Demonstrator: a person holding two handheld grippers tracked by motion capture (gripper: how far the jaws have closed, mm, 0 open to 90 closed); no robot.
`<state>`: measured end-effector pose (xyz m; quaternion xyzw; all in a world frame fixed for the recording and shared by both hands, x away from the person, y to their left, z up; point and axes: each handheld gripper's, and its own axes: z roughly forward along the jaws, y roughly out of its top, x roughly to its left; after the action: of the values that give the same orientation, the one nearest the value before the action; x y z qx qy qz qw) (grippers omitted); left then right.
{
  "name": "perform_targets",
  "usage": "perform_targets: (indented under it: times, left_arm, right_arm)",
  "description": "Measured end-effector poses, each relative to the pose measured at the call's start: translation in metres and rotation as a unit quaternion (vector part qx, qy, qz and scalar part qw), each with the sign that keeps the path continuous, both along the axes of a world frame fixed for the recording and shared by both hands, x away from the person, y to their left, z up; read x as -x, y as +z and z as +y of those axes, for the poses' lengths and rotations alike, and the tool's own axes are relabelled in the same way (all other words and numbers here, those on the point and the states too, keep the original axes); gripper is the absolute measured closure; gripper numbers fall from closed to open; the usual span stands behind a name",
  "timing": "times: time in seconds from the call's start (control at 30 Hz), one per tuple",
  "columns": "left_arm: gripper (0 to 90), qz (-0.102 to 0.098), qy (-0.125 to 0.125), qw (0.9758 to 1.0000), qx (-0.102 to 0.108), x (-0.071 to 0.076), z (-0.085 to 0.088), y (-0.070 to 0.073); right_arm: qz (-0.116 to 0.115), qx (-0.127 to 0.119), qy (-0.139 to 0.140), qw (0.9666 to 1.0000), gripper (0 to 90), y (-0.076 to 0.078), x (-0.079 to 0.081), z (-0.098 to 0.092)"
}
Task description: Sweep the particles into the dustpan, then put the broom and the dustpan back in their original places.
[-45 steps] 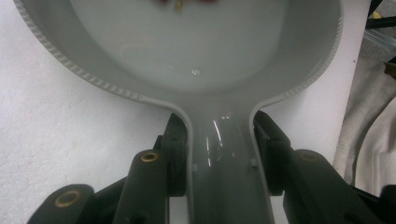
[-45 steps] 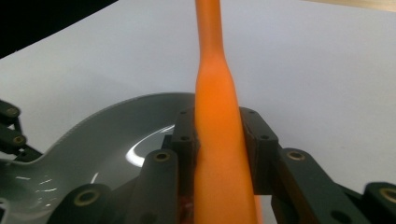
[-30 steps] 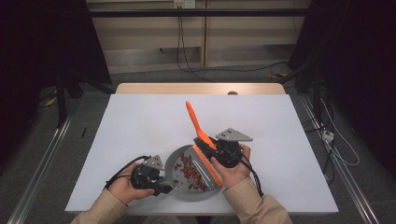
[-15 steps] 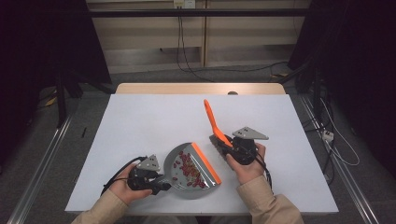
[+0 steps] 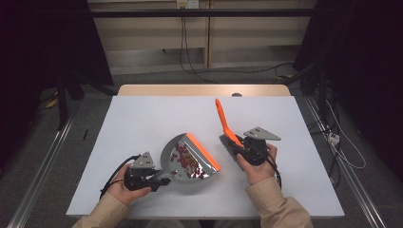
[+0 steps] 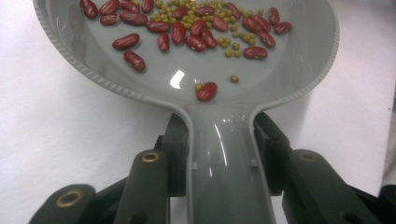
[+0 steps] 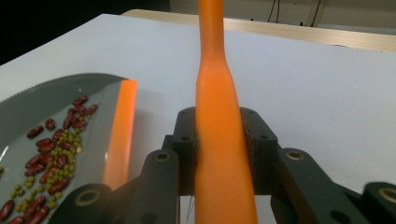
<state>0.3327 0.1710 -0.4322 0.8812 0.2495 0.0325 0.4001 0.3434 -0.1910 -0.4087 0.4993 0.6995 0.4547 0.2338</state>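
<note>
The left gripper (image 5: pixel 159 179) pinches the handle of the grey plastic dustpan with an orange lip (image 5: pixel 190 164), which lies at six o'clock on the white table (image 5: pixel 142 118) holding red kidney beans (image 6: pixel 180 32) and small green beans (image 6: pixel 229 44). At the dustpan's three o'clock, well apart from it, the right gripper (image 5: pixel 236 145) is clamped on the orange-handled brush (image 5: pixel 223 121), its handle pointing toward twelve.

The far half of the table (image 5: pixel 157 114) is bare, so a hand could move there with nothing to bump. Near the front, the dustpan (image 5: pixel 190 164) full of beans (image 5: pixel 187 160) sits in the middle. The brush (image 5: pixel 227 130) stands just beside it on the right, with its handle sticking up and away. The gap between dustpan and brush is narrow. The table's left and right sides are open.
</note>
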Motion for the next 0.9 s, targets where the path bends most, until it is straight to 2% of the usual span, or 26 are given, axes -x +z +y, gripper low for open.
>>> perform_targets:
  times: [0.1,0.23,0.3,0.4,0.47,0.67,0.7,0.77,0.8,0.9]
  left_arm:
    - [63.6,-0.005,0.022,0.9997,0.01,-0.002,0.005,0.001]
    - [63.6,-0.011,0.053,0.9985,0.005,-0.007,0.013,0.003]
    - [63.6,-0.007,0.061,0.9981,0.007,-0.009,0.018,0.003]
    - [63.6,-0.014,0.082,0.9965,0.003,-0.013,0.024,0.003]
    - [63.6,-0.009,0.102,0.9947,0.007,-0.016,0.028,0.002]
    - [63.6,-0.015,0.151,0.9884,0.004,-0.025,0.045,0.001]
    - [63.6,-0.017,0.153,0.988,-0.001,-0.027,0.048,0.001]
    - [63.6,-0.018,0.174,0.9846,0.002,-0.029,0.051,-0.001]
    - [63.6,-0.017,0.178,0.984,0.001,-0.03,0.054,-0.001]
    - [63.6,-0.02,0.198,0.9799,-0.003,-0.034,0.058,-0.003]
  right_arm:
    - [0.002,0.004,-0.006,1.0,70.9,0.0,-0.001,-0.005]
    - [0.002,0.001,-0.015,0.9999,70.8,0.0,-0.003,-0.016]
    - [0.005,0.0,-0.022,0.9997,70.9,0.0,-0.004,-0.022]
    - [0.007,0.008,-0.03,0.9995,70.9,-0.002,-0.005,-0.03]
    - [0.009,0.01,-0.037,0.9992,70.9,-0.003,-0.006,-0.037]
    - [0.01,0.02,-0.063,0.9978,70.8,-0.005,-0.006,-0.063]
    - [0.011,0.022,-0.069,0.9973,70.8,-0.005,-0.006,-0.067]
    - [0.012,0.025,-0.082,0.9962,70.8,-0.005,-0.005,-0.078]
    - [0.011,0.026,-0.088,0.9957,70.8,-0.006,-0.005,-0.083]
    - [0.013,0.029,-0.105,0.9939,70.8,-0.007,-0.005,-0.095]
